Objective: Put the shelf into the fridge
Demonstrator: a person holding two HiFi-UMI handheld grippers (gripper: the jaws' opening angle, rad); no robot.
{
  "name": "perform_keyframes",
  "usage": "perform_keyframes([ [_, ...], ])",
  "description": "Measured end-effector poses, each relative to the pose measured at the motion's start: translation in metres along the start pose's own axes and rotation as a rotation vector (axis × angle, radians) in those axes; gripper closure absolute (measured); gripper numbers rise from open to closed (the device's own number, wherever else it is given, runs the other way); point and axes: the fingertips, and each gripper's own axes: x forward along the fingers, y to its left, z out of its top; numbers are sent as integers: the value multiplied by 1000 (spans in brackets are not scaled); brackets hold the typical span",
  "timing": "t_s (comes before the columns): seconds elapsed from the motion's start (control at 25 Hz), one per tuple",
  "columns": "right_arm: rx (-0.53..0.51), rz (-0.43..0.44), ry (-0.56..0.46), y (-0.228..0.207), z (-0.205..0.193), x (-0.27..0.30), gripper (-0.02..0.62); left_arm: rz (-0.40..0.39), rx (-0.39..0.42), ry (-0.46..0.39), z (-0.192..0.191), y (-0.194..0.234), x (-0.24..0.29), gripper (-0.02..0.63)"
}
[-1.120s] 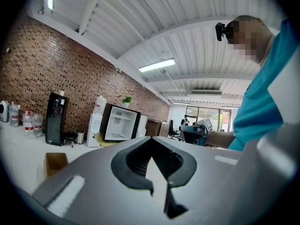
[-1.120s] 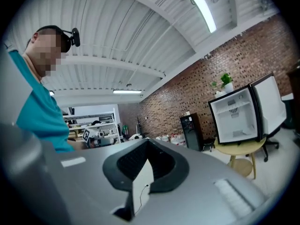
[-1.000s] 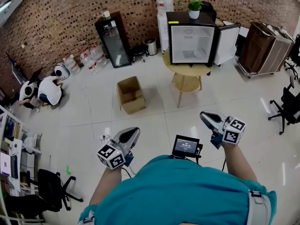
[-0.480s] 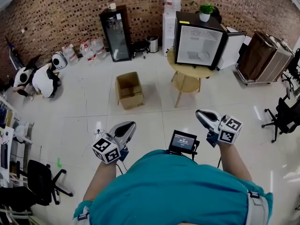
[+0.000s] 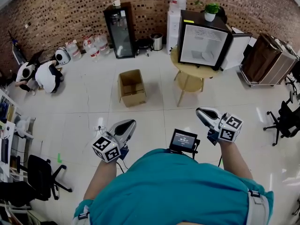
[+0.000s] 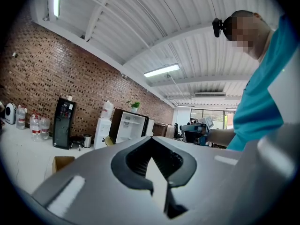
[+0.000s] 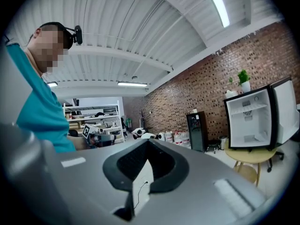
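Note:
A small black fridge (image 5: 202, 43) stands open on a round wooden table (image 5: 190, 72) across the room, its white inside facing me and its door swung to the right. It also shows in the left gripper view as the fridge (image 6: 130, 127) and in the right gripper view as the fridge (image 7: 253, 121). No loose shelf is plain to see. My left gripper (image 5: 127, 124) and right gripper (image 5: 202, 111) are held at waist height, far from the fridge. Both are shut with nothing in them, as seen at the left gripper (image 6: 151, 139) and right gripper (image 7: 149, 141).
An open cardboard box (image 5: 132, 87) sits on the white floor between me and the table. A black drinks cooler (image 5: 120, 32), water bottles (image 5: 93, 46) and a water dispenser (image 5: 174, 25) line the brick wall. A brown cabinet (image 5: 267, 60) and office chairs stand right; a person (image 5: 42, 76) crouches left.
The head view has shifted a little, so the fridge and table sit slightly further right and nearer. Both grippers stay shut at waist height in much the same places.

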Motion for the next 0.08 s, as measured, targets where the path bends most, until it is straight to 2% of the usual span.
perform_keyframes([
  [0.08,-1,4,1,-4,1,-1,595,3,0,-4,1,1,4,603],
])
